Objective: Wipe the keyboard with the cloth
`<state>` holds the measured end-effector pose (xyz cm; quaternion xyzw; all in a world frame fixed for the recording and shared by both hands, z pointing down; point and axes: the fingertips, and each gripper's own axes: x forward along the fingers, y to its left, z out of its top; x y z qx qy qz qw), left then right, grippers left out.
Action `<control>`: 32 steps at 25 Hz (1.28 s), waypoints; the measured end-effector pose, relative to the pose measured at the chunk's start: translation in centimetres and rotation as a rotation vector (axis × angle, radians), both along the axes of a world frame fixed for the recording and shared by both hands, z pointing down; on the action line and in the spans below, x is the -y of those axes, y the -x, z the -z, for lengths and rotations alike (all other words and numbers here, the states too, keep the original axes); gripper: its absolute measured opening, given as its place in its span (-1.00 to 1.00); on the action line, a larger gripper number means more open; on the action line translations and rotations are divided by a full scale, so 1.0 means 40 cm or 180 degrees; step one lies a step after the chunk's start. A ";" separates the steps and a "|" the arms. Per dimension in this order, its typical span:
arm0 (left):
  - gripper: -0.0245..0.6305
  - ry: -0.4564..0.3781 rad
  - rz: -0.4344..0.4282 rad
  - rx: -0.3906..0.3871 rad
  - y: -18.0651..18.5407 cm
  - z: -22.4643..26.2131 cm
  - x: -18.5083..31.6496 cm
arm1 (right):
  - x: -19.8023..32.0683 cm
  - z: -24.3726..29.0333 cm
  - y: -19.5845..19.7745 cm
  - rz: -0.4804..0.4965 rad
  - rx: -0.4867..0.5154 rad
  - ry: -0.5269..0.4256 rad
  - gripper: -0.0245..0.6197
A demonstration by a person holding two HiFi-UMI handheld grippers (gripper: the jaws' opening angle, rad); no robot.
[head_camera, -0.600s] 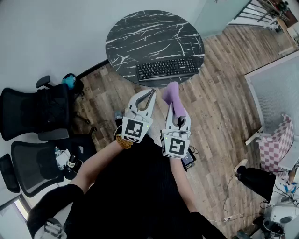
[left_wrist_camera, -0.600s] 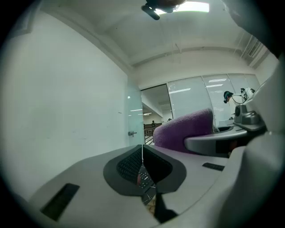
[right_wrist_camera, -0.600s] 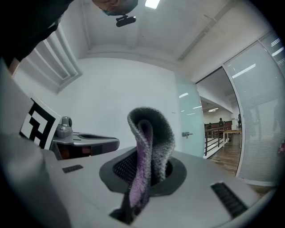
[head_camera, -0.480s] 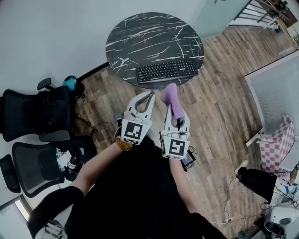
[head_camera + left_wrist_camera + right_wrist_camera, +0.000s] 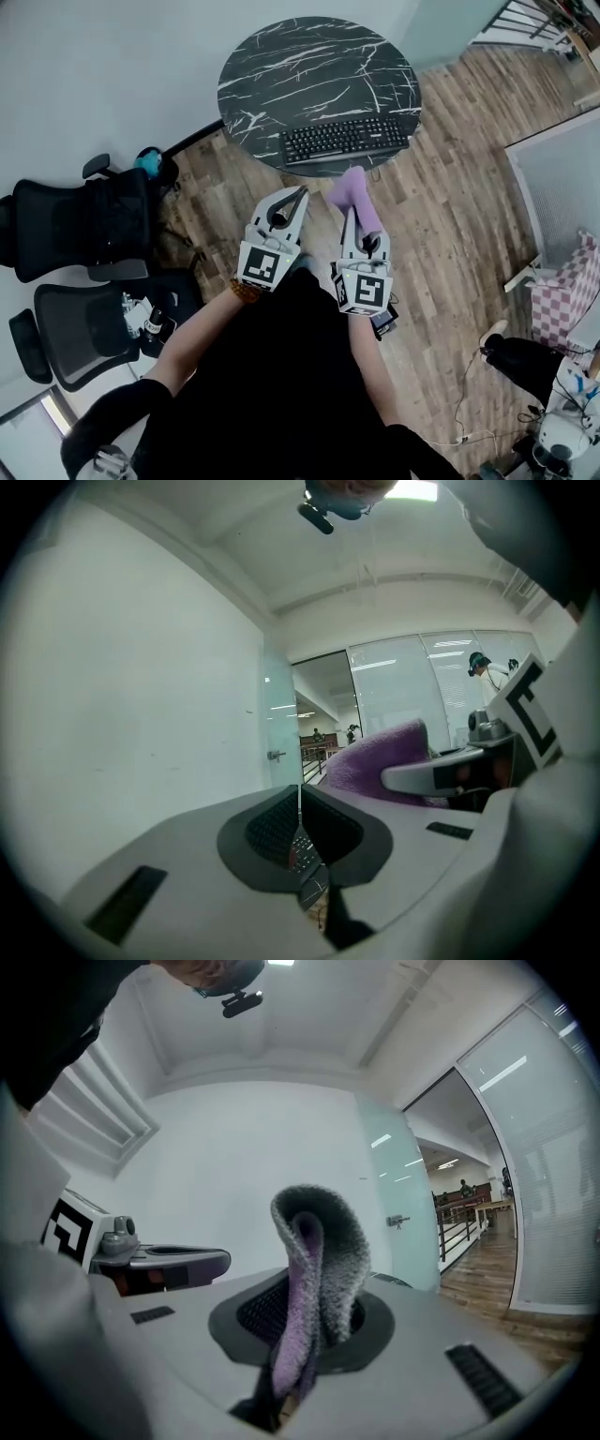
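Black marbled tabletop [image 5: 309,66] is seen carrying the keyboard [image 5: 345,139] at its near edge. Short of the tabletop, the purple cloth [image 5: 354,190] is gripped in the right tongs [image 5: 364,225]. The left tongs [image 5: 300,193] are clenched, empty.

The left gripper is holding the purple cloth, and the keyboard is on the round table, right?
Not quite. The right gripper is holding the purple cloth, as the right gripper view shows; the left gripper is shut on nothing. The keyboard is on the round table.
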<state>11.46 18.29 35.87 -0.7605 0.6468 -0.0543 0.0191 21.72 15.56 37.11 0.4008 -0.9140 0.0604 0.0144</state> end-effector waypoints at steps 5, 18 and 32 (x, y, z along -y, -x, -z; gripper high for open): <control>-0.86 0.0063 -0.0074 -0.0012 0.004 -0.014 0.047 | 0.031 -0.028 0.001 0.0008 -0.0057 0.0125 -0.74; -0.86 0.0152 -0.0266 0.0031 0.087 -0.017 0.219 | 0.223 -0.041 -0.012 -0.0304 -0.0189 0.0241 -0.74; -0.86 0.0317 -0.0646 -0.0002 0.295 -0.090 0.399 | 0.437 -0.056 0.017 -0.0873 -0.0393 0.0460 -0.74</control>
